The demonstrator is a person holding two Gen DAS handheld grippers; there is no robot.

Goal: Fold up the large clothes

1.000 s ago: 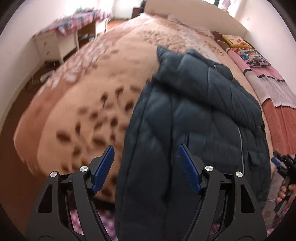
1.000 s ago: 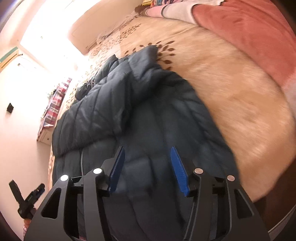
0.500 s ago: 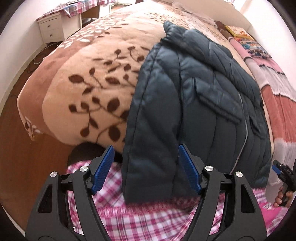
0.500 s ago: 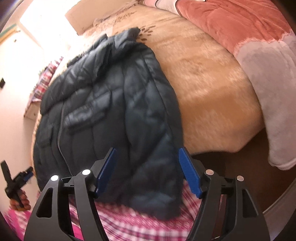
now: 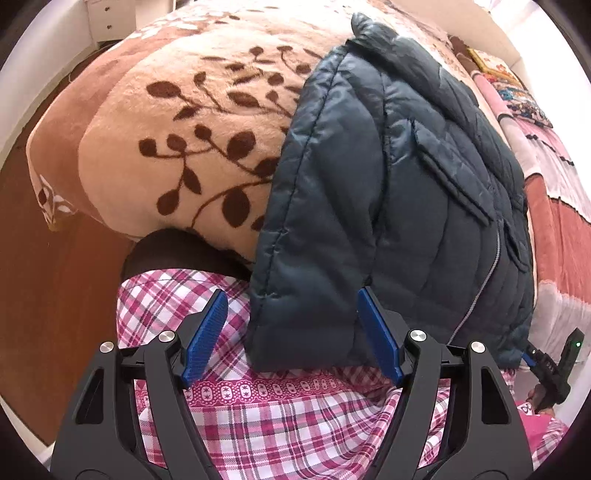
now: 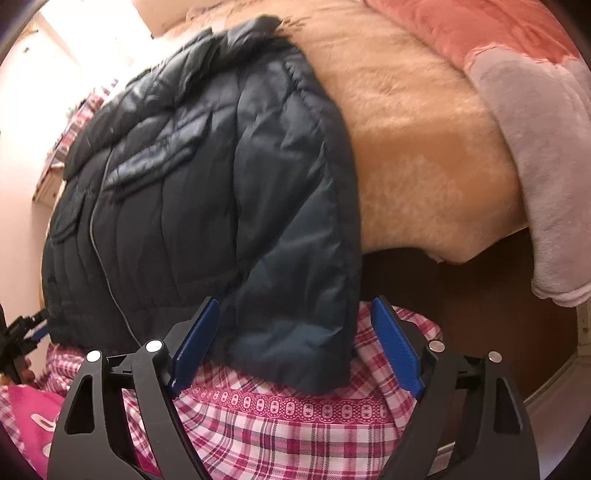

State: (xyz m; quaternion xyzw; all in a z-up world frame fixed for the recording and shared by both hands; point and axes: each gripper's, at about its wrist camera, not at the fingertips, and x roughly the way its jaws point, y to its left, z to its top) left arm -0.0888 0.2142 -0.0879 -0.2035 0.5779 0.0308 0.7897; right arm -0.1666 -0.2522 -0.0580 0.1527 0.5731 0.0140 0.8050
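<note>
A dark blue quilted puffer jacket (image 5: 399, 192) lies on the bed, its hem hanging over the bed's near edge. My left gripper (image 5: 291, 332) is open, its blue pads on either side of the jacket's left hem corner, not touching it. In the right wrist view the jacket (image 6: 207, 184) shows its zipper and pocket flaps. My right gripper (image 6: 295, 341) is open around the right hem corner. The right gripper also shows in the left wrist view (image 5: 550, 369), and the left gripper shows in the right wrist view (image 6: 22, 332).
A beige blanket with brown leaf print (image 5: 192, 129) covers the bed. Pink and salmon blankets (image 6: 517, 74) lie on the right side. A pink plaid garment (image 5: 295, 424) is directly below both grippers. Brown wooden floor (image 5: 55, 295) lies to the left. A white dresser (image 5: 122, 18) stands beyond.
Both grippers have drawn back and down from over the jacket to its hanging hem at the bed's edge. Both stayed open. The jacket has not moved.
</note>
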